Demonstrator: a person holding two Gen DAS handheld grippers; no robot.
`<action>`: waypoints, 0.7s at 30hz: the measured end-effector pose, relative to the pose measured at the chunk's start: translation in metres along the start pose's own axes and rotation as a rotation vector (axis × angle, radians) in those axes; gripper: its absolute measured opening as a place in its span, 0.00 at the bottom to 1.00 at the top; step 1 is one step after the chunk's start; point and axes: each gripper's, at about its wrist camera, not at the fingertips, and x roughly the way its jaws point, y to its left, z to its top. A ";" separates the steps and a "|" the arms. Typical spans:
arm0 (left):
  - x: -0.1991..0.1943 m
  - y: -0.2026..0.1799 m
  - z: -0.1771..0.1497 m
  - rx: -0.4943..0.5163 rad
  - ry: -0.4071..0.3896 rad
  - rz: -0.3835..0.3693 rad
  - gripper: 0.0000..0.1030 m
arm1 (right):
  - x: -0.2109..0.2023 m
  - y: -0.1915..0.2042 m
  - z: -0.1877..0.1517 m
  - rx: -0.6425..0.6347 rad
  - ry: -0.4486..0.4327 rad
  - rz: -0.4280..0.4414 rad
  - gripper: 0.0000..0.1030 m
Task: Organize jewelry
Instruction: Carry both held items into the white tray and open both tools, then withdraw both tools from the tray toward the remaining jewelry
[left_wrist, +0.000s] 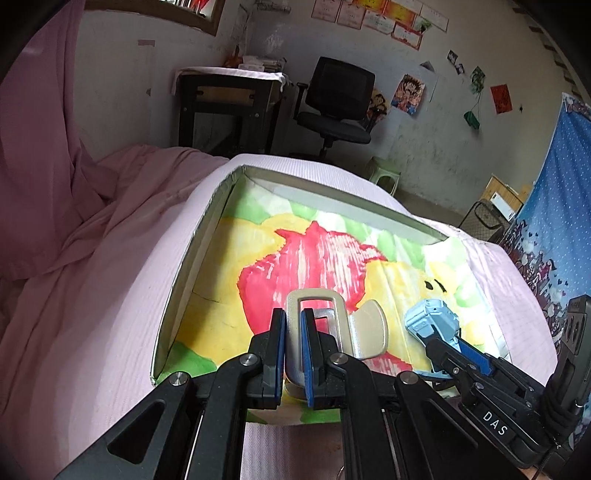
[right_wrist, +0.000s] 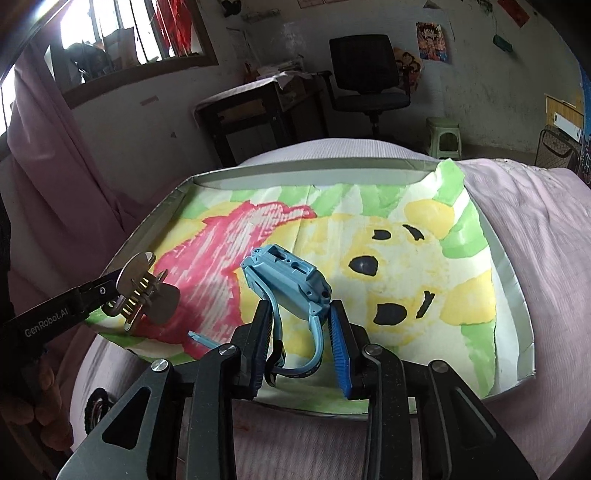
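Observation:
A shallow cardboard tray (left_wrist: 332, 195) lies on the bed, lined with a painted paper of a yellow bear (right_wrist: 406, 258). My left gripper (left_wrist: 293, 314) is shut on a cream hair claw clip (left_wrist: 365, 332) and holds it over the tray's near left part. From the right wrist view the clip (right_wrist: 144, 291) shows its teeth at the left gripper (right_wrist: 122, 284). My right gripper (right_wrist: 299, 306) is shut on a light blue watch (right_wrist: 284, 273), whose strap loops down between the fingers. The watch (left_wrist: 432, 317) hangs over the tray's near edge, to the right of the clip.
The tray (right_wrist: 295, 168) rests on a pink sheet (left_wrist: 110, 314). A dark ring-shaped thing (right_wrist: 98, 406) lies on the sheet at lower left, near a person's hand (right_wrist: 37, 406). A desk (left_wrist: 229, 107), an office chair (left_wrist: 336, 107) and a green stool (right_wrist: 445, 138) stand beyond the bed.

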 end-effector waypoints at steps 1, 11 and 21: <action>0.001 0.000 -0.001 0.001 0.004 0.000 0.08 | 0.001 -0.001 -0.001 0.000 0.005 0.002 0.31; -0.018 0.004 -0.010 -0.004 -0.059 -0.025 0.41 | -0.020 -0.007 -0.005 -0.003 -0.028 0.007 0.53; -0.071 0.008 -0.046 -0.010 -0.216 -0.051 0.72 | -0.092 -0.005 -0.029 -0.060 -0.222 0.019 0.73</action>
